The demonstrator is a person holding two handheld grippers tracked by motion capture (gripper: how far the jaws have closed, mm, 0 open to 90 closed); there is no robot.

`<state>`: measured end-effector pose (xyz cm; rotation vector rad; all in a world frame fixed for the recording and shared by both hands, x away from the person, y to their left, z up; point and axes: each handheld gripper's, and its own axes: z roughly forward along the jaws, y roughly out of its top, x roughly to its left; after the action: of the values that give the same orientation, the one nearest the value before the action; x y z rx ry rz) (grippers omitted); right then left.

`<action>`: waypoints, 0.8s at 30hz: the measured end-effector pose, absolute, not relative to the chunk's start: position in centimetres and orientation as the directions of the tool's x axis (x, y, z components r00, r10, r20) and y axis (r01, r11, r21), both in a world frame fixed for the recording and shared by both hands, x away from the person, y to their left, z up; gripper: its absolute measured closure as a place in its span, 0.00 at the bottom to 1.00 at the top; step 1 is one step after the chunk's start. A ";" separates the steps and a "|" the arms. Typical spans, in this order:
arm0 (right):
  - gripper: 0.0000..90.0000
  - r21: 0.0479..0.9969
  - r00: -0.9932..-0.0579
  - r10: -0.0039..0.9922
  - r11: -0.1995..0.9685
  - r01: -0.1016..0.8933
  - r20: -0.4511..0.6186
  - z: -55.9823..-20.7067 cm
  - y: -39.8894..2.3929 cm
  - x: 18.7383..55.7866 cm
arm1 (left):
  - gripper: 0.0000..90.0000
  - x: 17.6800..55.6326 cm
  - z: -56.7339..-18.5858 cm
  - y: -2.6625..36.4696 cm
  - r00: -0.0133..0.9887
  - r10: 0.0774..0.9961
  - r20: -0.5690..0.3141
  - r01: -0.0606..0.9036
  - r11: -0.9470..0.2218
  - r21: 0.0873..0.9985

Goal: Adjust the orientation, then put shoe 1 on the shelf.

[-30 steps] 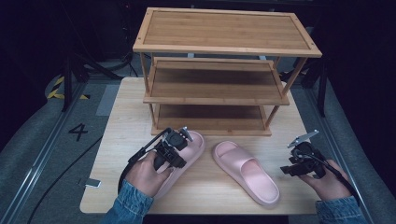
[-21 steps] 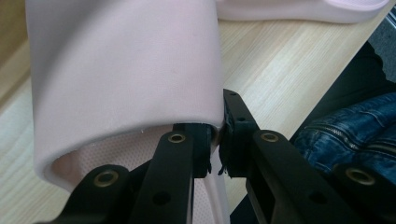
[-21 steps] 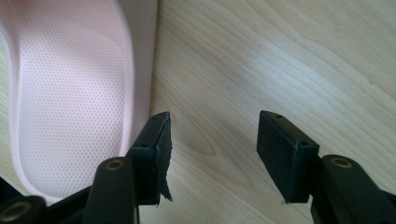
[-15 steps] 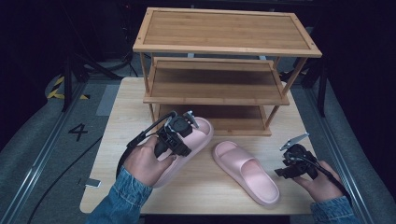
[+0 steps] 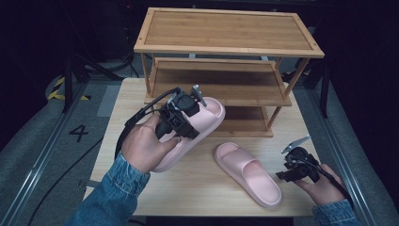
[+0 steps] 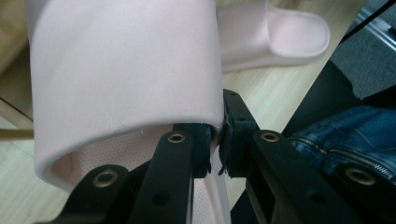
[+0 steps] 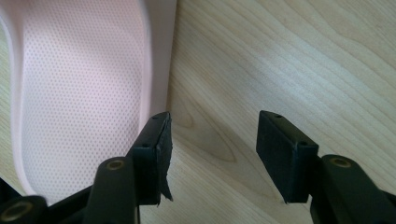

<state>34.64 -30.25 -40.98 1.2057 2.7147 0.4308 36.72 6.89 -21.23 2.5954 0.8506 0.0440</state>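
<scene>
The wooden shoe rack (image 5: pixel 226 70) stands at the far side of the table (image 5: pixel 207 188); its shelves are free. The left gripper (image 5: pixel 186 115) pinches one pink slipper (image 5: pixel 207 115) by its strap edge, lifted before the lowest shelf. The second slipper (image 5: pixel 249 174) lies flat, and the right gripper (image 5: pixel 294 167) waits beside it, jaws spread, holding nothing.

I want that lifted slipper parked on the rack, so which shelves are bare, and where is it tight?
The top shelf and the middle shelf of the wooden rack are bare. The bottom shelf has little headroom. The tabletop is free at its front edge; it is crowded between the held slipper, the other slipper and the right claw.
</scene>
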 end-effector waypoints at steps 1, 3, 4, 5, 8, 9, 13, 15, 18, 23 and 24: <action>0.51 0.314 -0.669 0.743 0.639 0.702 -0.014 -41.0 -30.3 34.6 | 0.92 37.0 -20.8 6.9 0.816 0.571 -0.091 0.556 -0.733 0.392; 0.51 0.315 -0.670 0.742 0.640 0.701 -0.014 -40.9 -30.2 34.5 | 0.92 37.6 -20.1 6.6 0.815 0.573 -0.085 0.554 -0.730 0.400; 0.51 0.315 -0.670 0.742 0.640 0.701 -0.014 -40.9 -30.2 34.5 | 0.92 37.6 -20.1 6.6 0.815 0.573 -0.085 0.554 -0.730 0.400; 0.51 0.318 -0.670 0.742 0.639 0.701 -0.016 -40.9 -30.2 34.5 | 0.92 37.9 -19.9 6.5 0.814 0.575 -0.083 0.555 -0.727 0.405; 0.51 0.323 -0.671 0.741 0.640 0.697 -0.019 -40.6 -30.2 34.6 | 0.92 38.6 -19.5 6.3 0.809 0.582 -0.077 0.558 -0.721 0.410; 0.51 0.331 -0.673 0.739 0.640 0.693 -0.019 -40.4 -30.0 34.7 | 0.92 39.1 -19.2 6.2 0.807 0.586 -0.066 0.556 -0.719 0.418; 0.51 0.316 -0.681 0.732 0.650 0.691 -0.018 -40.8 -29.7 34.9 | 0.92 39.9 -18.9 5.9 0.803 0.594 -0.053 0.555 -0.712 0.430; 0.51 0.317 -0.684 0.729 0.653 0.688 -0.018 -40.8 -29.6 35.0 | 0.92 40.6 -18.8 5.6 0.797 0.602 -0.056 0.562 -0.704 0.434; 0.50 0.321 -0.684 0.729 0.652 0.687 -0.020 -40.7 -29.7 34.9 | 0.92 41.8 -18.9 5.1 0.787 0.614 -0.050 0.572 -0.699 0.429; 0.50 0.326 -0.681 0.732 0.649 0.688 -0.022 -40.5 -29.8 34.9 | 0.92 43.5 -19.2 4.5 0.780 0.625 -0.028 0.573 -0.695 0.434; 0.50 0.327 -0.681 0.732 0.648 0.688 -0.021 -40.5 -29.8 34.8 | 0.92 43.8 -19.3 4.3 0.776 0.630 -0.029 0.578 -0.692 0.433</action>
<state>34.84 -29.76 -40.49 1.1766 2.7128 0.4429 43.77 4.33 -19.31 2.5457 0.9126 0.1686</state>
